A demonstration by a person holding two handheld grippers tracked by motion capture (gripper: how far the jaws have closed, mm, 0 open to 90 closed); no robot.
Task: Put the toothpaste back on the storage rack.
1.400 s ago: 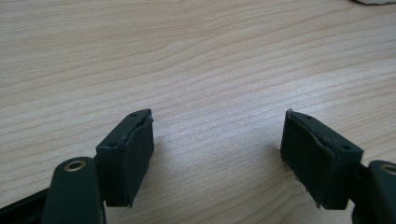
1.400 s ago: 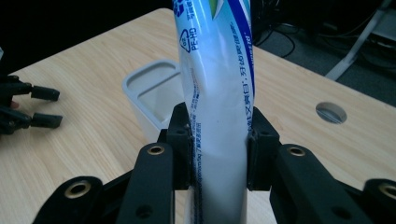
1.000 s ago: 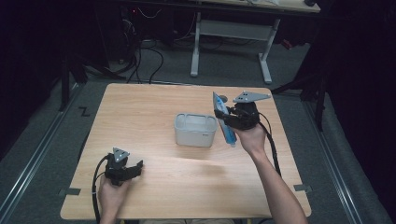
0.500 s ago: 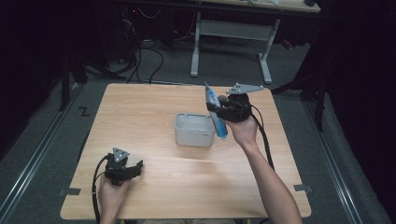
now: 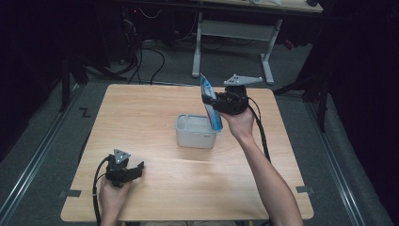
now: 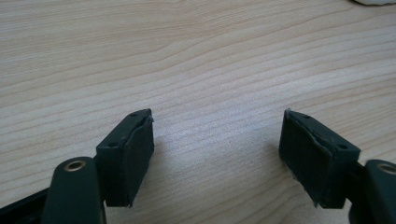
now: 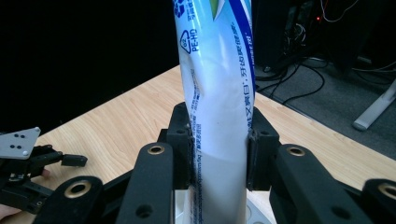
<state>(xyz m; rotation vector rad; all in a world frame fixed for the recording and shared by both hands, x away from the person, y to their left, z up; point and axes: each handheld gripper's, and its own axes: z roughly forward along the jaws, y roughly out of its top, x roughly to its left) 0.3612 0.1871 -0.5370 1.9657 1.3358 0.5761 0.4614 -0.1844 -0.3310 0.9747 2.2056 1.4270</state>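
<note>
The right gripper (image 5: 210, 104) pinches a white and blue toothpaste tube (image 5: 211, 107) between its two black pads, holding it above the far right part of the wooden counter (image 5: 141, 113). In the high view the tube stands nearly upright, leaning a little, with its upper end above the gripper and its lower end hanging down over the right edge of a pale plastic box (image 5: 196, 131). Whether that lower end touches the box rim cannot be told. The box sits open-topped near the middle of the counter, just to the left of the person's right hand (image 5: 240, 123).

In the right gripper view the tube (image 7: 219, 93) rises from between the jaws, its sides dented slightly where the pads press on it, with blue print and a recycling mark along its length. Beyond it lie the counter's far corner, dark floor and some cables (image 7: 299, 77).

The left gripper (image 5: 134, 170) rests low at the near left of the counter, well apart from the box and the tube. Its jaws are spread wide with bare wood (image 6: 210, 70) between them, as the left gripper view shows. It also appears at the lower left of the right gripper view (image 7: 77, 161), lying close to the counter
</note>
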